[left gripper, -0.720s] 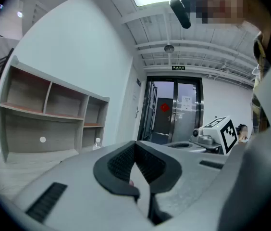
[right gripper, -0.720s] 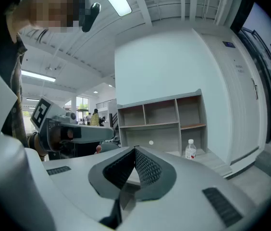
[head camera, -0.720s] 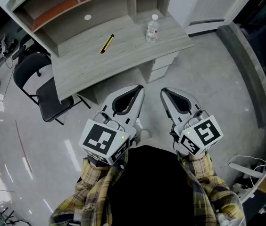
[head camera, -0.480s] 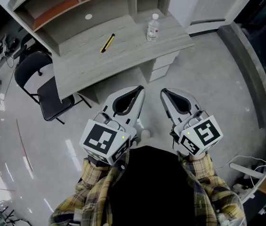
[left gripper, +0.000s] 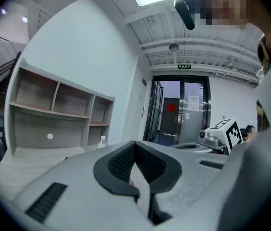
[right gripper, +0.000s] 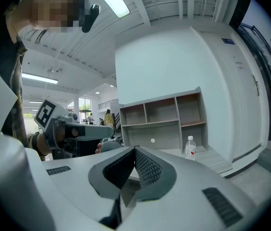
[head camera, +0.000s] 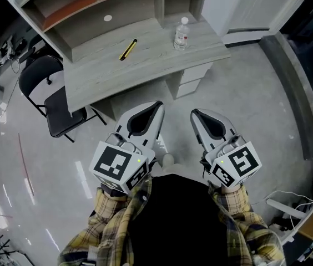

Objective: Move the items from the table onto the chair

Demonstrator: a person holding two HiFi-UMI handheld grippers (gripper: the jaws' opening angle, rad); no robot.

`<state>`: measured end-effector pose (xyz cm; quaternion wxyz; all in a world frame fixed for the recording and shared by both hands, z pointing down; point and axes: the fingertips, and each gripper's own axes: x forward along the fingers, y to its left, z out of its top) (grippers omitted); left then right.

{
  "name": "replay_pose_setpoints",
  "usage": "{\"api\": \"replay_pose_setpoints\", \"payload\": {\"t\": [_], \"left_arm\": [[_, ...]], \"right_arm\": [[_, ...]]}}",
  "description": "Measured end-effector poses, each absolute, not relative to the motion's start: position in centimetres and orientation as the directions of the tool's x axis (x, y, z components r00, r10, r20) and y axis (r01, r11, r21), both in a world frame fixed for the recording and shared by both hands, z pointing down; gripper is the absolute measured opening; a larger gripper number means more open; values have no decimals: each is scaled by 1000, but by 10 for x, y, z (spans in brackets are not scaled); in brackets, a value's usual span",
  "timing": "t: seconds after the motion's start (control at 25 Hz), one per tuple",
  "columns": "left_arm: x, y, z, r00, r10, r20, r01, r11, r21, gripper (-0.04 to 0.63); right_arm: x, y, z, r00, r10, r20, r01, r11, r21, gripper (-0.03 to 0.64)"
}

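Both grippers are sitting a little lower in the head view than a moment ago, and the black chair (head camera: 62,111) is showing slightly further right. The things on the desk are lying where they lay.

The desk (head camera: 145,71) is showing a pale grey wood-grain top with a gently curved front edge. It is carrying an open hutch (head camera: 90,7) of the same wood, with reddish-brown shelf boards and a small white disc (head camera: 107,18) on its back panel. A clear plastic bottle (head camera: 182,34) with a white cap is standing upright near the desk's right end. A slim yellow item (head camera: 127,49) with dark ends is lying flat near the middle, well apart from the bottle. The chair, with its rounded back and thin metal legs, is standing just beside the desk's left end.

The left gripper (head camera: 157,105) and the right gripper (head camera: 195,114) are smooth light-grey shells with black ribbed pads. They are hanging side by side over the glossy grey floor (head camera: 245,104), close to the person's plaid sleeves (head camera: 109,215) and well short of the desk. Each gripper's own view is showing its jaws clenched, pad tips meeting, with nothing gripped between them.

A white drawer unit (head camera: 192,79) is sitting under the desk's right part, and loose cables (head camera: 4,65) are trailing along the floor at the left edge.
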<state>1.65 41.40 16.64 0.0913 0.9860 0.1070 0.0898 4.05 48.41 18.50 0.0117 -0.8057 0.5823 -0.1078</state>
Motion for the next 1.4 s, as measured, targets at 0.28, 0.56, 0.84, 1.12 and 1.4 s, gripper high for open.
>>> {"api": "replay_pose_setpoints", "payload": {"t": [0.28, 0.56, 0.84, 1.12, 1.4], "left_arm": [[12, 414, 166, 976, 163, 145, 132, -971, 200, 5], [16, 407, 169, 980, 128, 154, 96, -975, 200, 5], [39, 386, 172, 980, 124, 159, 91, -976, 195, 5], [84, 343, 179, 975, 145, 167, 109, -973, 205, 5], [134, 276, 185, 965, 185, 184, 147, -968, 205, 5]], "right_arm": [[31, 498, 194, 253, -952, 171, -947, -280, -158, 17], [36, 504, 203, 230, -955, 187, -949, -263, -176, 17], [59, 483, 206, 229, -955, 189, -948, -263, -178, 17], [98, 436, 214, 236, -947, 219, -945, -276, -175, 18], [149, 366, 213, 270, -938, 219, -935, -309, -173, 18]]}}
